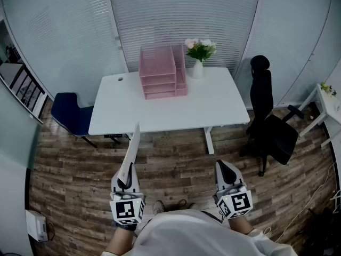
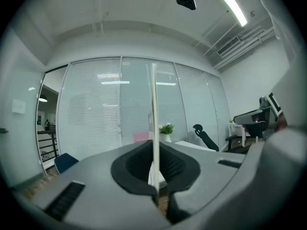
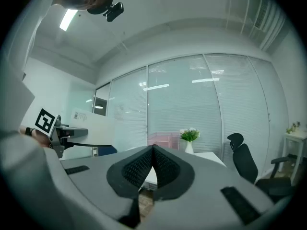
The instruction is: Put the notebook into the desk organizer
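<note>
In the head view the left tongs (image 1: 126, 179) are clenched on the lower edge of the notebook (image 1: 133, 145). It stands up from them as a thin pale slab, seen almost edge-on and tilted a little to the right. The right tongs (image 1: 224, 168) are pressed together and carry nothing. Both are held above the wooden floor, well apart from the white bench (image 1: 213, 105). On the bench stands the pink desk organizer (image 1: 160, 71), a wire-mesh piece with stacked trays and an upright slot at its right side. Just beside it is a white vase with flowers (image 1: 198, 63). In the left gripper view the notebook (image 2: 154, 119) is a narrow straight strip that rises from between the black ribbed pads (image 2: 175, 166), and these close on it from both sides. It does not bend above the grip, so I judge it light and fairly stiff. Its cover looks smooth, so it may slip or swing around the grip if the hold is weak. A hold near the lower edge, as now, leaves the long free end to enter the organizer first. In the right gripper view the right tongs (image 3: 152, 157) meet with nothing between them, and the pink organizer (image 3: 163, 139) shows far behind.
</note>
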Demonstrator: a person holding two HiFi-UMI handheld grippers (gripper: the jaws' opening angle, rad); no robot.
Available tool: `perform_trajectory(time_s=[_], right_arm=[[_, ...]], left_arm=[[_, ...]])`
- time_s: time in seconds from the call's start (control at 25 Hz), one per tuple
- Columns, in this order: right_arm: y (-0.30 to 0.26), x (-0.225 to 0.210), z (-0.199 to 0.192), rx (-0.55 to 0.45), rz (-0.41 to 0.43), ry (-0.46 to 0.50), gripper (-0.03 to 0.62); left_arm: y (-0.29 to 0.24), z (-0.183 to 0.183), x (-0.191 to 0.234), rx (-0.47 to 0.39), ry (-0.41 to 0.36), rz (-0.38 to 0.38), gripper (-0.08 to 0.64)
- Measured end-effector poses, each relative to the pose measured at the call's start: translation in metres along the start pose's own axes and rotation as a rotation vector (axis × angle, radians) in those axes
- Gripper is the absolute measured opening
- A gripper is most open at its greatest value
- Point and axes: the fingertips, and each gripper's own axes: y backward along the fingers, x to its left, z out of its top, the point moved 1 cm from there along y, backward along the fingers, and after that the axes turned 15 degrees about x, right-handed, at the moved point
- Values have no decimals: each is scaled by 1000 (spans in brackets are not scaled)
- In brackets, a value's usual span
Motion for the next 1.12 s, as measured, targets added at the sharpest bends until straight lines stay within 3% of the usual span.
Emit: perform_trajectory(time_s=[0.64, 1.12], right_arm=[[15, -34, -12, -15, 43, -42, 12], [-17, -60, -47, 81, 119, -22, 12]], left_arm=[[2, -1, -37, 14, -5, 19, 15], [-27, -21, -57, 64, 27, 57, 15]])
